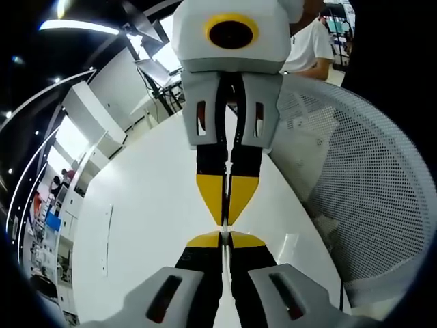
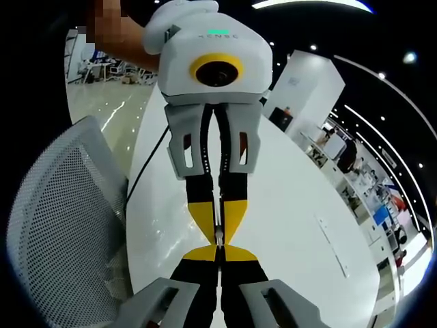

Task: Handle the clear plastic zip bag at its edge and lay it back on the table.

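Observation:
My left gripper (image 1: 224, 236) rises from the bottom of the left gripper view with its yellow-tipped jaws pressed together. My right gripper (image 1: 225, 219) hangs from the top of that view, also shut, and the two meet tip to tip above the white table (image 1: 143, 205). The clear zip bag (image 2: 217, 222) shows edge-on as a thin pale line between the jaws, so most of it is hard to make out. In the right gripper view my right gripper (image 2: 218, 253) comes up from below and my left gripper (image 2: 217, 236) comes down to meet it.
A white mesh chair (image 1: 369, 184) stands beside the table, seen also as the mesh chair (image 2: 61, 205). A dark cable (image 2: 145, 167) runs along the table edge. A person in a white shirt (image 1: 311, 44) stands beyond. A hand (image 2: 133, 41) holds my left gripper.

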A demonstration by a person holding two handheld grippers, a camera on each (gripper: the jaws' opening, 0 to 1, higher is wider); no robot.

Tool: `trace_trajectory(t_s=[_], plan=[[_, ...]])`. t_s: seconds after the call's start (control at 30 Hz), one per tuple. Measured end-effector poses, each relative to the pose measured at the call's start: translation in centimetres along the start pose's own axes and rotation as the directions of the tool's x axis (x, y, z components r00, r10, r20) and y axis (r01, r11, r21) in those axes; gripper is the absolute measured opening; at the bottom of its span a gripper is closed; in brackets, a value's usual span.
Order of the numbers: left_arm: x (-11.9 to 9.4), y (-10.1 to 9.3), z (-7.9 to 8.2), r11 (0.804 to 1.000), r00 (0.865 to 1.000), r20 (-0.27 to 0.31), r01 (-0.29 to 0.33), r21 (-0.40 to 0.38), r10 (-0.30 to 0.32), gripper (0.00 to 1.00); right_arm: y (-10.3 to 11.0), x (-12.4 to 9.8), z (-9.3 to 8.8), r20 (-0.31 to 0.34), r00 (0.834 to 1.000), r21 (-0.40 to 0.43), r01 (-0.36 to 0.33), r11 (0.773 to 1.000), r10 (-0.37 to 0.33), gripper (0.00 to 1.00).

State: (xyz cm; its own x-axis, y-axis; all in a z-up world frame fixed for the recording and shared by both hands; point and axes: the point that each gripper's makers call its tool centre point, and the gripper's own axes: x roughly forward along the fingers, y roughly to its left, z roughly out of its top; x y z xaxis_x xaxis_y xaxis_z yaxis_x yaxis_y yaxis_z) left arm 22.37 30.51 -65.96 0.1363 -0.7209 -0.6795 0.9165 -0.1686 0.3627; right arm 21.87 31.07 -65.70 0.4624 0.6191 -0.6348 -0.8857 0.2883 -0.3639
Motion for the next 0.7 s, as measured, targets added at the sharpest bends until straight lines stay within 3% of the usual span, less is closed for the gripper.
trace_trajectory(t_s=[0.7], plan=[[-0.51,0.07,-0.36,1.000,1.000,0.000,-0.004,0.006,0.004,0.00,-0.05,-0.31,0.09,0.004,1.000,-0.004,0.002,1.000,-0.002,0.00]])
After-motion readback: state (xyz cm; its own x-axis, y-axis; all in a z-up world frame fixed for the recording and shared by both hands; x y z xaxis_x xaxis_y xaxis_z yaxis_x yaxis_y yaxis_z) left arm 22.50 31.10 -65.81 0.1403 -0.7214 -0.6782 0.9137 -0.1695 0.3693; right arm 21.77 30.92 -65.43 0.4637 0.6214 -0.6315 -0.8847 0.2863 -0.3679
